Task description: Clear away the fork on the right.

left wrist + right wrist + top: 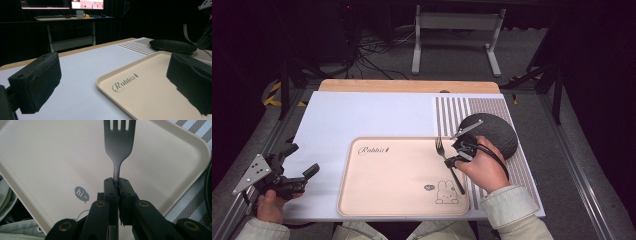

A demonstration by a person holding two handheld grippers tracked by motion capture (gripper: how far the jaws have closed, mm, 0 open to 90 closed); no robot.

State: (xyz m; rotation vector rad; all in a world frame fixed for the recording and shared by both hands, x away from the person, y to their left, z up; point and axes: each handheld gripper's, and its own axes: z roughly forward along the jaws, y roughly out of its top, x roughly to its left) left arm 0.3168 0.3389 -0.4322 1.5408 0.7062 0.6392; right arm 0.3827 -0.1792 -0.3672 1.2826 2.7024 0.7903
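A dark fork (447,160) lies over the right part of the beige tray (382,175), tines pointing away from the person. My right gripper (453,159) is shut on the fork's handle; in the right gripper view the fork (119,142) rises straight out of the closed jaws of the right gripper (118,187) above the tray (50,157). My left gripper (304,177) is held at the table's left front corner, off the tray, with its jaws wide apart and nothing between them. Its two pads (37,80) frame the tray's left corner (140,85).
A dark round plate (497,132) sits on the striped mat (452,112) just right of the tray, behind the right hand; it also shows as the plate (172,46) in the left gripper view. The white tabletop (362,115) has free room left of and beyond the tray.
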